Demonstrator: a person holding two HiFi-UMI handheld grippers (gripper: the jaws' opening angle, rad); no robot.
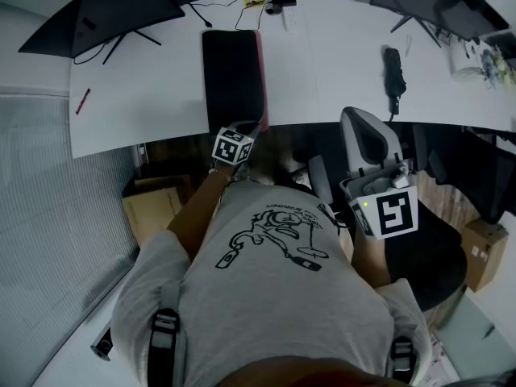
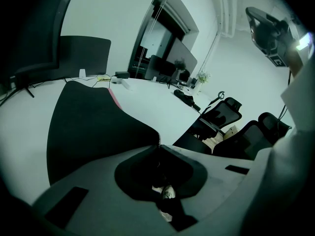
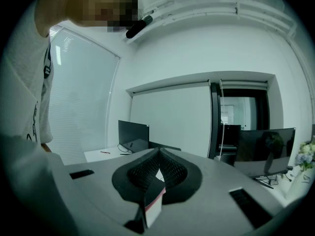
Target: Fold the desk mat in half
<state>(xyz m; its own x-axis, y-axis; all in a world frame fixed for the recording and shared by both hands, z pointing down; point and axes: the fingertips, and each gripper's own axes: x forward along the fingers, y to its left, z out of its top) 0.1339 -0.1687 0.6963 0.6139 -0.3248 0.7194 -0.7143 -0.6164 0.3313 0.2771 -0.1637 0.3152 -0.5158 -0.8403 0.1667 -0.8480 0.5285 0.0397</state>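
**A:** so what's the left gripper (image 2: 158, 145) up to?

**B:** the jaws are pinched together on the near edge of the desk mat (image 1: 232, 75), over by its right corner. In the left gripper view the black sheet curves up off the desk (image 1: 339, 71) and runs straight into the tips, so that end is raised.

**A:** and the rest of the mat?

**B:** it's flat on the white desk, long side running away from the person, with a pink strip showing down its right edge.

**A:** right gripper (image 3: 158, 152)?

**B:** its tips are closed too, with no mat in them. It's up in the air on the person's right, above the office chair (image 1: 367, 139), well apart from the mat. There's a small white tab (image 3: 152, 208) with a reddish edge low behind the tips, and I can't tell what it is.

**A:** anything else around?

**B:** cables (image 1: 242, 2) just past the mat's far end, a dark monitor (image 1: 113, 14) at the back left, a red pen (image 1: 82, 101) near the desk's left edge, and a long black thing (image 1: 393, 75) off to the right.
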